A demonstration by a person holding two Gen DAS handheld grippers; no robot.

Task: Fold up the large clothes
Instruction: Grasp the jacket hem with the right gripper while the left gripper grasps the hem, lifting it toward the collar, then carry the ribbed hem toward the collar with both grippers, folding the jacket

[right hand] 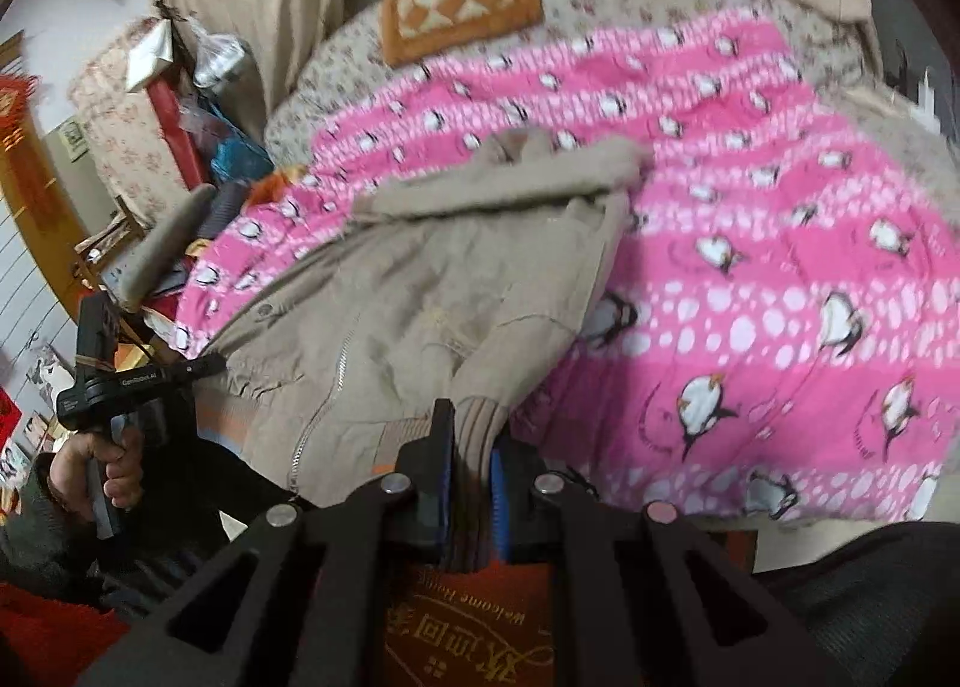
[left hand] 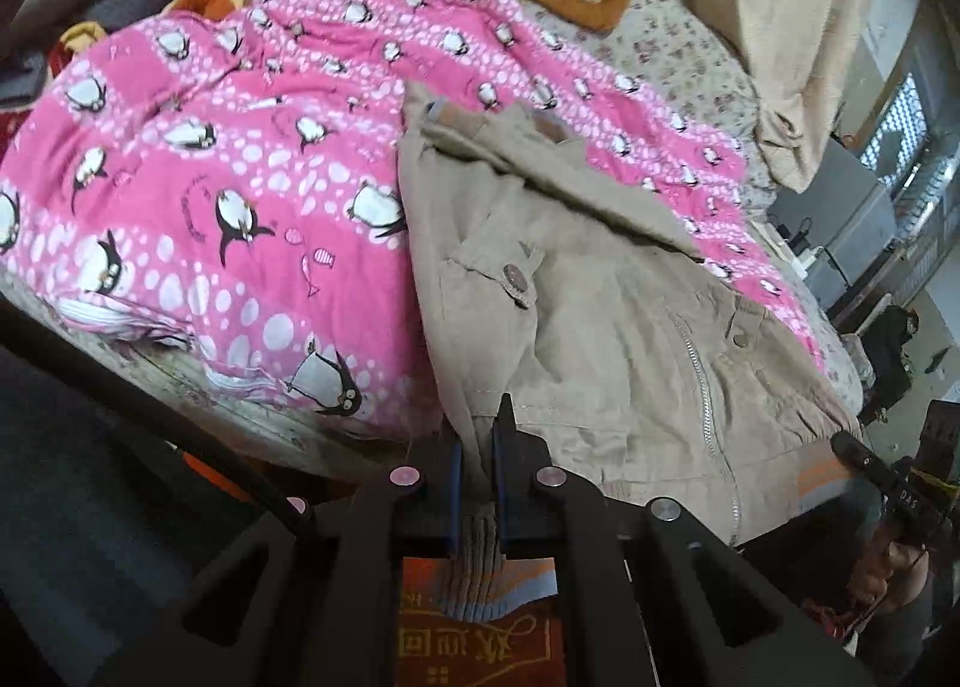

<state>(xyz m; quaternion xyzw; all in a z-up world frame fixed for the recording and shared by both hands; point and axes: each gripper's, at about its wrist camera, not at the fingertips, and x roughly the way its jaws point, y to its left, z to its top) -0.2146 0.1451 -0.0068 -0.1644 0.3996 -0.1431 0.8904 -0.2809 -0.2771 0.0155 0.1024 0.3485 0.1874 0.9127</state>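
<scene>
While the beige jacket [left hand: 600, 291] is stretching lengthwise away across the pink penguin blanket [left hand: 210, 159], the left gripper [left hand: 477, 483] and right gripper [right hand: 471, 483] are each clamping a ribbed hem corner.

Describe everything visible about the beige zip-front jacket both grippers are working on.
The beige zip-front jacket looks like woven cotton, with a metal zipper, a buttoned flap pocket and ribbed knit hem trimmed in orange and blue. It lies front-up and rumpled on the pink penguin-print blanket, sleeves folded inward, collar end farthest away. Its near hem hangs off the bed edge, pinched at one corner by the shut left gripper and at the other by the shut right gripper.
</scene>
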